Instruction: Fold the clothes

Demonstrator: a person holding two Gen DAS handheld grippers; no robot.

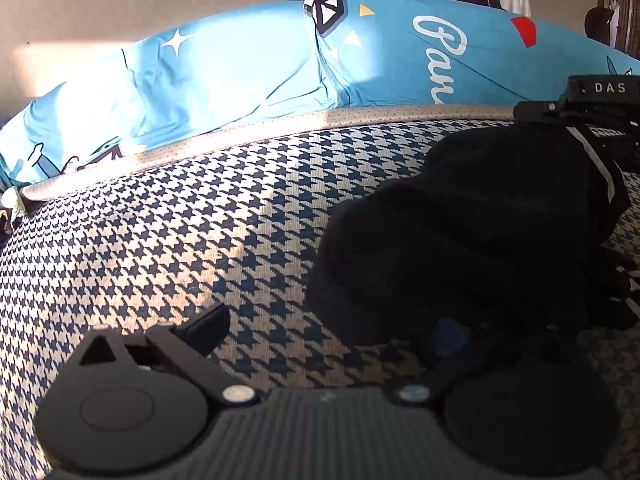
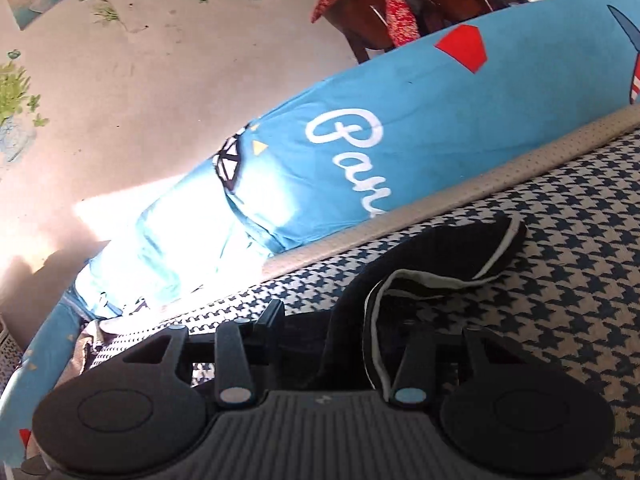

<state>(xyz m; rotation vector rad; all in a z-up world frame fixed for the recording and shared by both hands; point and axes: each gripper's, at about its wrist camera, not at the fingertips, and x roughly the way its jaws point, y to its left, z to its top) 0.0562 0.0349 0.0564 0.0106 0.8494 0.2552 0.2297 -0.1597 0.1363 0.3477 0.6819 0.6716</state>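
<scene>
The black garment [image 1: 472,232] lies bunched on the houndstooth mattress [image 1: 168,232], near its piped edge [image 1: 256,128] (a blue printed bedsheet [image 1: 240,64] bulges beyond). The left gripper [image 1: 320,344] has its jaws wide apart, one finger at the garment's near side. The right gripper [image 2: 340,328] has cloth with white trim [image 2: 376,320] between its jaws; whether they pinch it cannot be told.

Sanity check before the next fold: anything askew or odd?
Black garment lies bunched in a lump on the houndstooth surface, not flat; its white-trimmed edge is twisted over. Nothing spilled or damaged.
</scene>
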